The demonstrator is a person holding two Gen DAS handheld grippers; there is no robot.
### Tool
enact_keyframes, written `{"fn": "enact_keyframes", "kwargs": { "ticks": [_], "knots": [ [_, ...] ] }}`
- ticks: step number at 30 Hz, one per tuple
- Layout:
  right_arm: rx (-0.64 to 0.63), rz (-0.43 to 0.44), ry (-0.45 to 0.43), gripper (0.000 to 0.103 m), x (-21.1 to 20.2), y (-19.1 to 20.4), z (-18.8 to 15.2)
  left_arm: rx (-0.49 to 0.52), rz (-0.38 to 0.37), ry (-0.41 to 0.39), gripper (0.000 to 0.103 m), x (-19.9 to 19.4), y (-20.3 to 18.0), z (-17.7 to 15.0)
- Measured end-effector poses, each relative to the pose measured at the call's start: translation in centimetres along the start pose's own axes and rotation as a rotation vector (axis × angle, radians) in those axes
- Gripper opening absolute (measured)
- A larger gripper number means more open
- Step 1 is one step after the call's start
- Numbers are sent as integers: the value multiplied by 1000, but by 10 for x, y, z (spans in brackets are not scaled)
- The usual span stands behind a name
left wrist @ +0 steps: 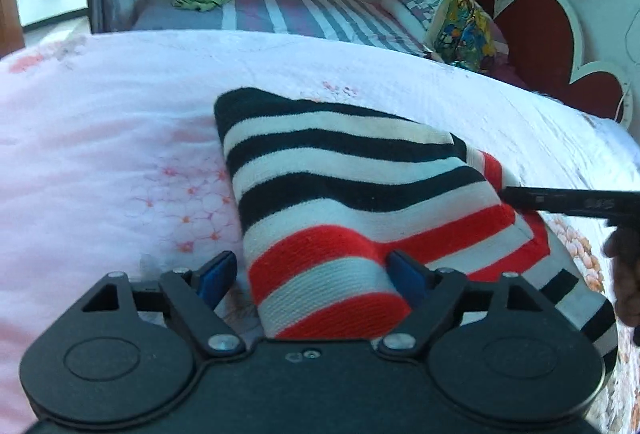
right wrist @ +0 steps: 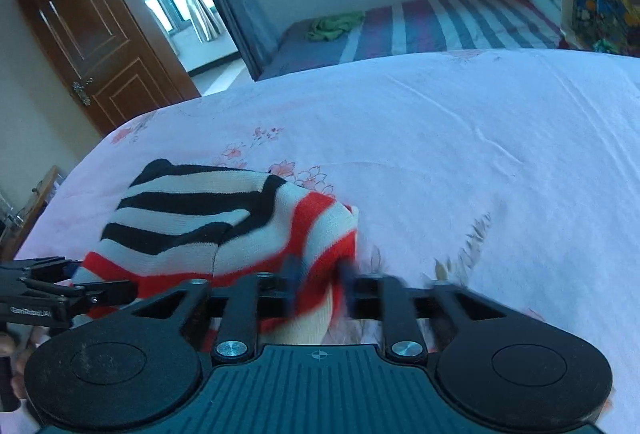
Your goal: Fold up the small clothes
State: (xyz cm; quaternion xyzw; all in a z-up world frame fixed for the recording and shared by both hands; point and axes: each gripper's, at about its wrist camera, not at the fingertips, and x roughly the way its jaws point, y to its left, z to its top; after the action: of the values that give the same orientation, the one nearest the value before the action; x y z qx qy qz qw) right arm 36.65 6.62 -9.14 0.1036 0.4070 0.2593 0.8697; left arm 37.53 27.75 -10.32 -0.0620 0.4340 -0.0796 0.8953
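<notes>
On the floral bedspread (left wrist: 100, 138), the folded striped knit garment (left wrist: 340, 194) is straddled by the wide-open left gripper (left wrist: 312, 274); the right gripper (right wrist: 320, 274) is narrowed about its red hem, blurred, grip uncertain; squaring judged next.

Folded striped knit garment (left wrist: 352, 194) on bedspread (left wrist: 100, 154)

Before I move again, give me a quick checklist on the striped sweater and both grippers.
1. Striped sweater folded into a compact bundle on the pink bedspread: ok.
2. Left gripper open, straddling the near end: ok.
3. Right gripper gripping the red-striped edge: cannot tell, blurred.
4. Fold edges squared: not ok, corner sticks out.
5. Bedspread around the bundle free of other clothes: ok.
</notes>
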Motion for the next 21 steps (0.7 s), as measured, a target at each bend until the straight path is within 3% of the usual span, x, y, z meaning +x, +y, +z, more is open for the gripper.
{"fn": "enact_keyframes", "kwargs": {
  "ticks": [4,7,10,13,21],
  "knots": [
    [-96,84,-63,30,-64,18,-11,15,3,-63,80,-43,-6,-17],
    [-263,102,-68,13,-88,51,-34,54,2,-96,79,-63,-17,-32],
    [-352,64,-23,12,-85,72,-53,53,10,-86,77,-63,-19,-44],
    [-376,-35,78,12,-60,73,-70,-10,-7,-82,79,-57,-12,-45],
    [-354,-71,85,13,-48,65,-77,-71,-8,-99,78,-54,-5,-55]
  ]
}}
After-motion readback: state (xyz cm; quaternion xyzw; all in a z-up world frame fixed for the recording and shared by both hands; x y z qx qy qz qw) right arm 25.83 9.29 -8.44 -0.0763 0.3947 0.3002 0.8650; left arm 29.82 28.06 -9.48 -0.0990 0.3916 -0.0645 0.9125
